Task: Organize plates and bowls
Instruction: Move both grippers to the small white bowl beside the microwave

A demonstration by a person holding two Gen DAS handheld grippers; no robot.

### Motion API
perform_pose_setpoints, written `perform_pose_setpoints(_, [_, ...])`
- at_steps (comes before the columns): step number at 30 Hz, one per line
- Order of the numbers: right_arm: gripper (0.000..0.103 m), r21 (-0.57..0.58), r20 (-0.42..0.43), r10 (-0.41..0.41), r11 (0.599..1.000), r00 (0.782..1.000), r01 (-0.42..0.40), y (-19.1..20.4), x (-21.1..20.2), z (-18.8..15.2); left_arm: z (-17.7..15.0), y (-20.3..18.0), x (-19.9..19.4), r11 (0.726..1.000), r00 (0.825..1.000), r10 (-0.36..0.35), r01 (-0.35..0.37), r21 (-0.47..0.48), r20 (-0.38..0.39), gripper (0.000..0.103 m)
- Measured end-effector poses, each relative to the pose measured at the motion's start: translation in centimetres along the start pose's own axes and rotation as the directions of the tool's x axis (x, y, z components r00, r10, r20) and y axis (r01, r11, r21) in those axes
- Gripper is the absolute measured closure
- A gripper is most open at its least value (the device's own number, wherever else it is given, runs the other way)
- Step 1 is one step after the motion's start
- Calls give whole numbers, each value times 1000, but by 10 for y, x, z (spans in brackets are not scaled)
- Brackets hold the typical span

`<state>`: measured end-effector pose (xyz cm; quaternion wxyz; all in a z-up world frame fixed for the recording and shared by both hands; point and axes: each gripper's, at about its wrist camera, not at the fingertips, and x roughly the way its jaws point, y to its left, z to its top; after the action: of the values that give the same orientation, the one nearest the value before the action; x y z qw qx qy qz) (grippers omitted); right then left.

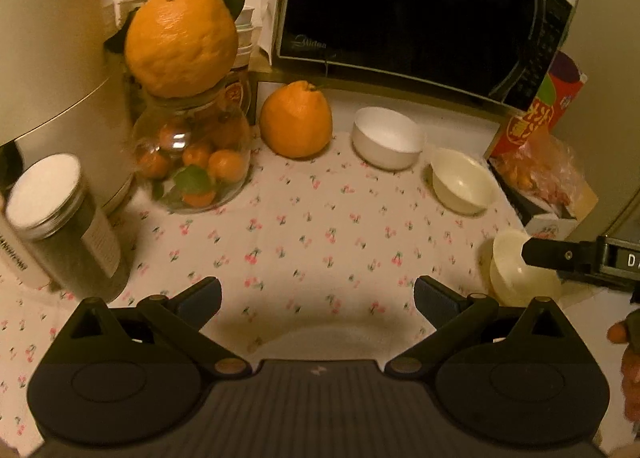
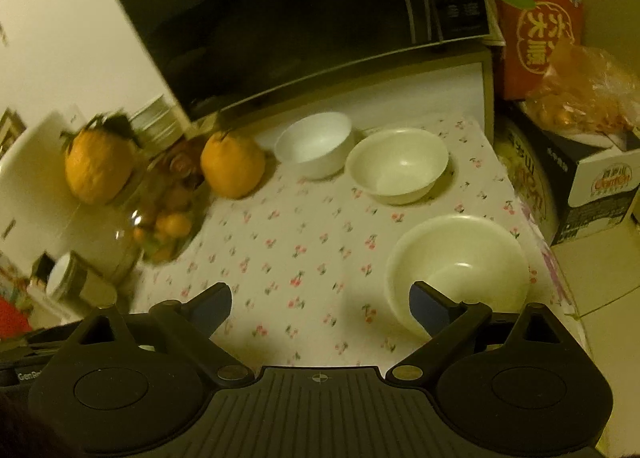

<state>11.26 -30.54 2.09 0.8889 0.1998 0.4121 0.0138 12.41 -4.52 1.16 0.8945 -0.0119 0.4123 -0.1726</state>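
- I read the left claw spread wide, nothing in it, above the cherry-print surface.
- My right claw is also wide and empty.
- Three bowls stand apart: white bowl, cream bowl, nearest bowl behind the right finger.

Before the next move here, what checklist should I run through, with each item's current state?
1. Left gripper empty, open: ok.
2. Right gripper empty, open: ok.
3. Three bowls upright on the cloth, none stacked: far bowl, middle bowl, near bowl: ok.
4. Right gripper lined up on the near bowl: not ok; only its right finger overlaps the rim, the bowl sits off to the right.
5. Oranges and jar apart from the bowls: ok.
6. Plate under the left gripper: cannot tell; only a pale curved edge shows.
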Motion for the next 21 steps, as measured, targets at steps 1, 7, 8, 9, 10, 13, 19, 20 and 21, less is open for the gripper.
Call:
perform_pose_setpoints(1, [6, 26, -7, 5, 1000, 1000, -5, -3, 3, 4, 4, 0, 3, 1000, 1000, -5, 5, -11, -2, 0])
perform_pose_setpoints(7, [6, 69, -12, 10, 998, 1000, -9, -6, 23, 43, 39, -5, 32, 997, 1000, 2, -3, -74, -18, 0])
perform_pose_setpoints(8, [6, 65, -1, 13, 998, 1000, -13, -6, 27, 51, 45, -6, 37, 997, 1000, 1, -2, -80, -15, 0])
perform_pose_setpoints(9, [6, 62, 6, 21, 998, 1000, -22, -6, 32, 57, 49, -8, 42, 996, 1000, 0, -1, -84, -12, 0])
perform_pose_setpoints(10, [6, 61, 12, 33, 998, 999, -33, -6, 38, 64, 54, -10, 47, 996, 1000, 0, -1, -85, -8, 0])
perform_pose_setpoints(13, [6, 58, 32, 66, 996, 997, -67, -7, 56, 80, 68, -16, 62, 997, 1000, 10, -9, -75, 16, 0])
perform_pose_setpoints(19, [6, 108, 65, 87, 990, 994, -94, -23, 99, 103, 90, -24, 102, 998, 999, 20, -17, -60, 47, 0])
perform_pose_setpoints(20, [6, 127, 77, 92, 987, 993, -101, -28, 105, 105, 93, -25, 110, 998, 998, 17, -14, -62, 53, 1])
perform_pose_setpoints(21, [6, 145, 91, 98, 983, 991, -111, -33, 111, 107, 95, -25, 117, 998, 998, 10, -6, -65, 62, 2])
